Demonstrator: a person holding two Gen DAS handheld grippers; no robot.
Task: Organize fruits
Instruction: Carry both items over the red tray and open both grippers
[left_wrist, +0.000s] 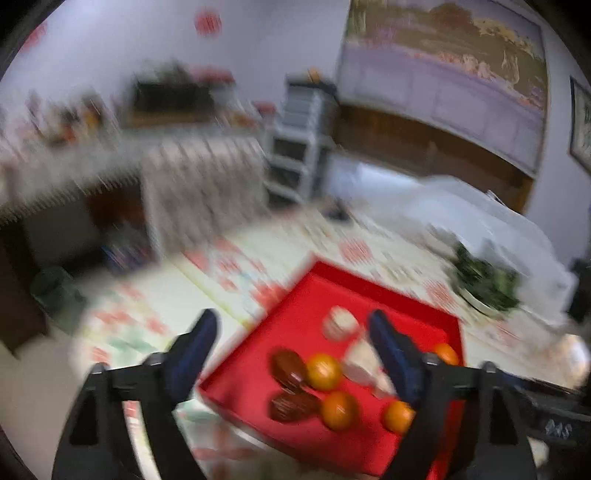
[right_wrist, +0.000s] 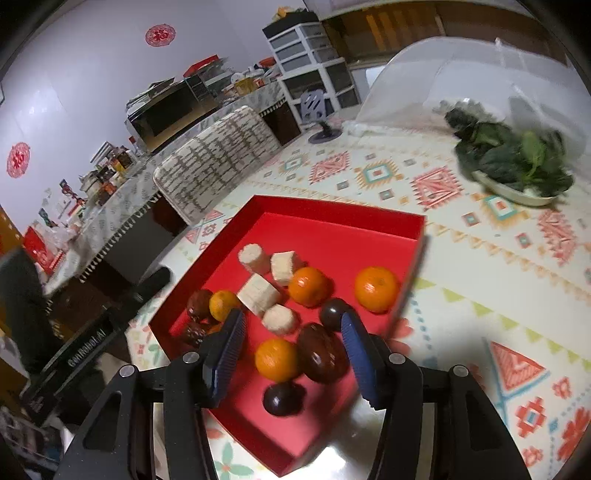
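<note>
Two grippers are shown with jaws spread wide, nothing held. Between the fingers of the right gripper (right_wrist: 293, 345) lie an orange (right_wrist: 276, 360) and a brown date (right_wrist: 322, 352) inside the red tray (right_wrist: 332, 218). The left gripper (left_wrist: 293, 330) is held above the tray's near-left part, over blurred oranges (left_wrist: 324, 371) and dates (left_wrist: 289, 368).

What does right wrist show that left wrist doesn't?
Right wrist only: sharp detail, the two dark round fruits nearest the gripper, four pale cut chunks, and the left gripper's body at the left edge.
Left wrist only: the large landscape picture on the wall; the frame is motion-blurred.
Both: red tray with oranges, plate of leafy greens, white mesh food cover, patterned tablecloth. Both grippers open, holding nothing.
</note>
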